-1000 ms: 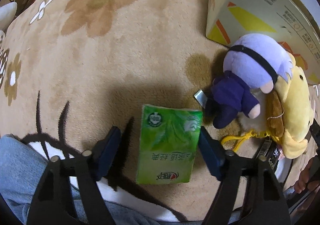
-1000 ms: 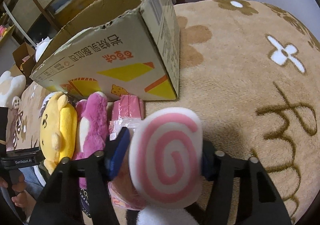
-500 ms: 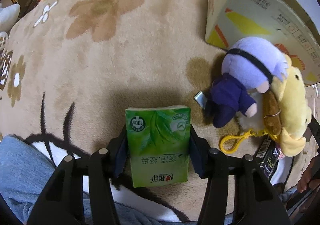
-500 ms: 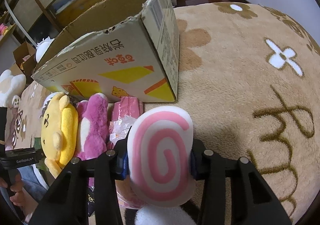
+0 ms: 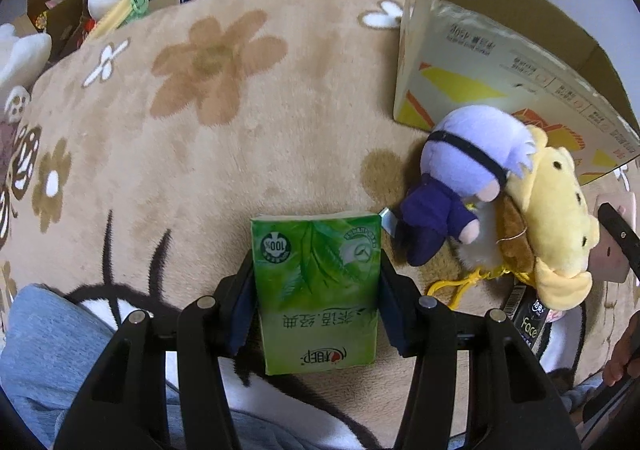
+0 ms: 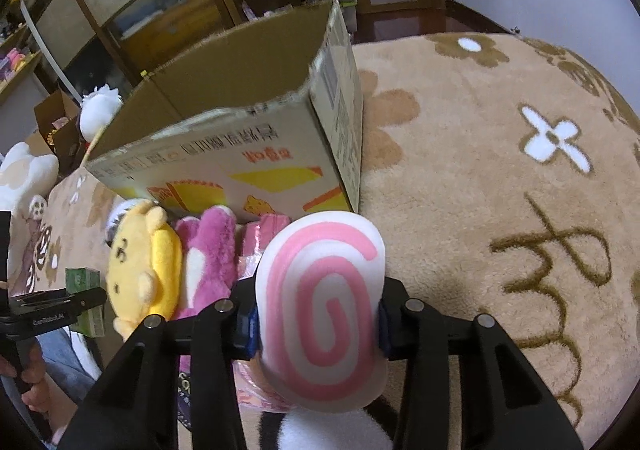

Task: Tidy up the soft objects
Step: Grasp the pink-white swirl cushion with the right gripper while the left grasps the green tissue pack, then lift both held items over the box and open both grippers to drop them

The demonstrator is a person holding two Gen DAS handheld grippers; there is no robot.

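Both grippers lifted since closing: left gripper (image 5: 316,294) fingers clamp green tissue pack (image 5: 316,290); right gripper (image 6: 318,320) fingers clamp pink-swirl plush (image 6: 322,310) near cardboard box (image 6: 256,154).

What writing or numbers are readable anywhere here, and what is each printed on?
"100%": round badge on the green tissue pack, held in the left tongs.
"Face": dark packet under the yellow plush.
"GenRobot.AI": the left tongs' body in the right view.
Cardboard box: upside-down Chinese characters, too distorted to read.
Pink swirl cushion in the right tongs: no text.
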